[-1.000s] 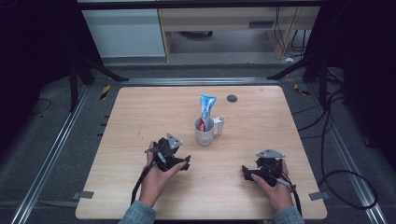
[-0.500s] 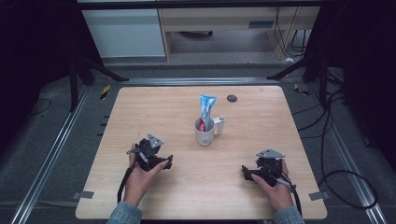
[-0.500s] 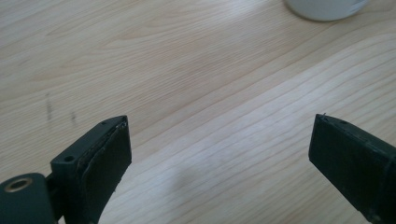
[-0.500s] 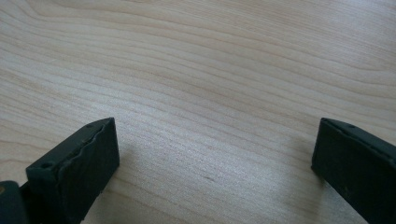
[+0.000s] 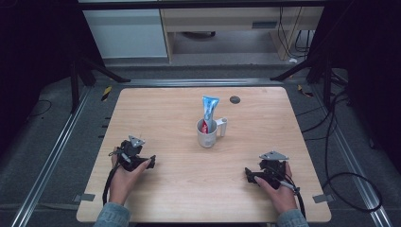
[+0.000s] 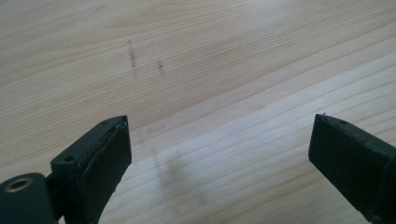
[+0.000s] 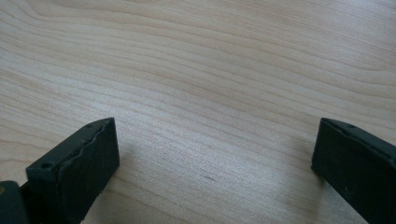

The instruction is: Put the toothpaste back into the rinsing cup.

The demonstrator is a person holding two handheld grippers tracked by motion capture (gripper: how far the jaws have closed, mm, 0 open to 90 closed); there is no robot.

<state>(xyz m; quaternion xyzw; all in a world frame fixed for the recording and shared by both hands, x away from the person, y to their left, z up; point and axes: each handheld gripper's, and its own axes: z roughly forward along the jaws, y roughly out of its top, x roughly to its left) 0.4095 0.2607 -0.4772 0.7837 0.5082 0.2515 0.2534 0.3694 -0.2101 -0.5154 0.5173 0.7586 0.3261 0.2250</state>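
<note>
A white mug (image 5: 207, 134) stands upright near the middle of the wooden table (image 5: 156, 113), with a blue and red toothpaste tube (image 5: 208, 111) poking out of it. My left gripper (image 5: 149, 163) rests low at the table's front left, well left of the mug. In the left gripper view its jaws stand wide apart over bare wood, so the left gripper (image 6: 219, 140) is open and holds nothing. My right gripper (image 5: 248, 175) sits at the front right. The right gripper (image 7: 215, 144) is open too, with only wood grain between its jaws.
A small dark round disc (image 5: 235, 100) lies near the table's far edge, right of centre. Metal rails (image 5: 56, 151) run along both sides of the table. Black cables (image 5: 340, 156) trail on the floor at the right. Cabinets stand beyond the far edge.
My left gripper has drawn back from beside the mug toward the front left of the table. The right gripper has stayed put.
</note>
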